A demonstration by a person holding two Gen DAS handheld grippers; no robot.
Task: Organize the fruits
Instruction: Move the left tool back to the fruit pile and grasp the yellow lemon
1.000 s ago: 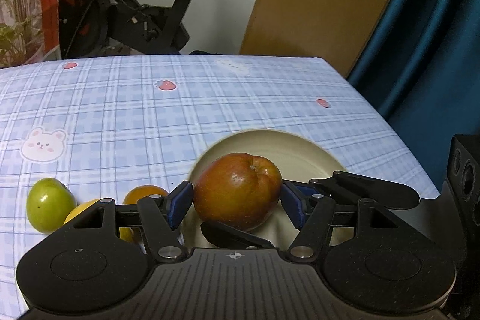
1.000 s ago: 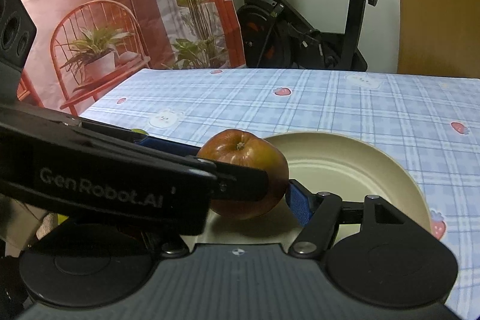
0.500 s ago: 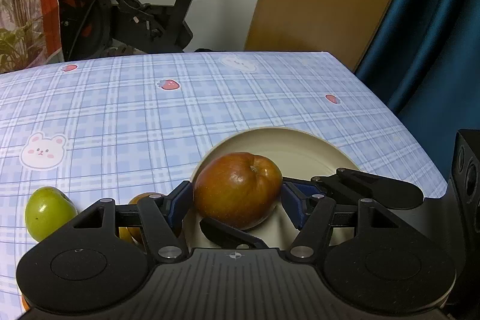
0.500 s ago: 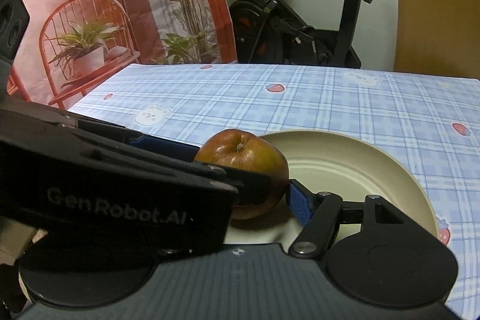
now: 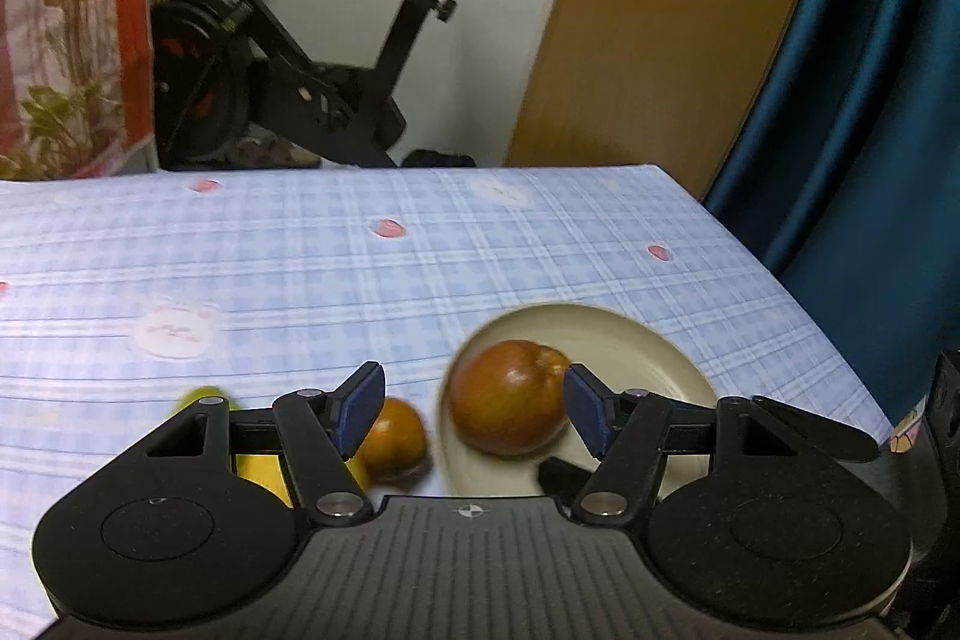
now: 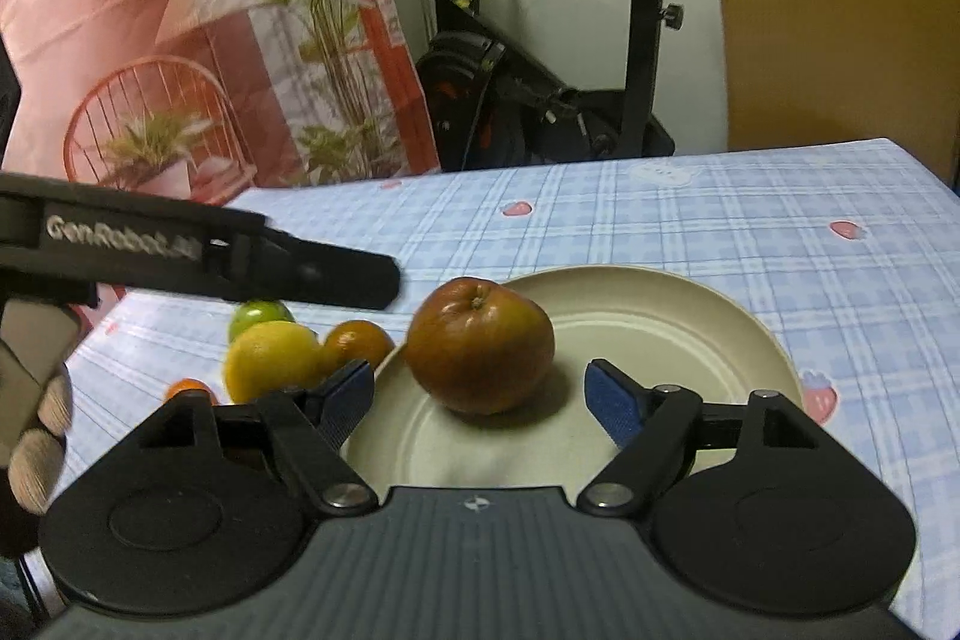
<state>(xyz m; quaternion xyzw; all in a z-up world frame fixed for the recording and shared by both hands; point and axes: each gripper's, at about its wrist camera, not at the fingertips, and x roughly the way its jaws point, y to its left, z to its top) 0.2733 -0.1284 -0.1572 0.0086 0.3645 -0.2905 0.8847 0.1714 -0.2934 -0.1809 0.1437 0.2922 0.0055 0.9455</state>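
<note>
Where "GenRobot" marks the left claw [image 6: 384, 283], fingers spread.

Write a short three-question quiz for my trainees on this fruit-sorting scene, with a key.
1. True or false: the red apple rests on the cream plate.
2. Multiple choice: the left tool is A) shut on the apple, B) open, C) holding a lemon.
3. Fill in: the yellow lemon, small orange fruit and green fruit lie on the ____, beside the plate.

Key: 1 true; 2 B; 3 tablecloth.
</note>
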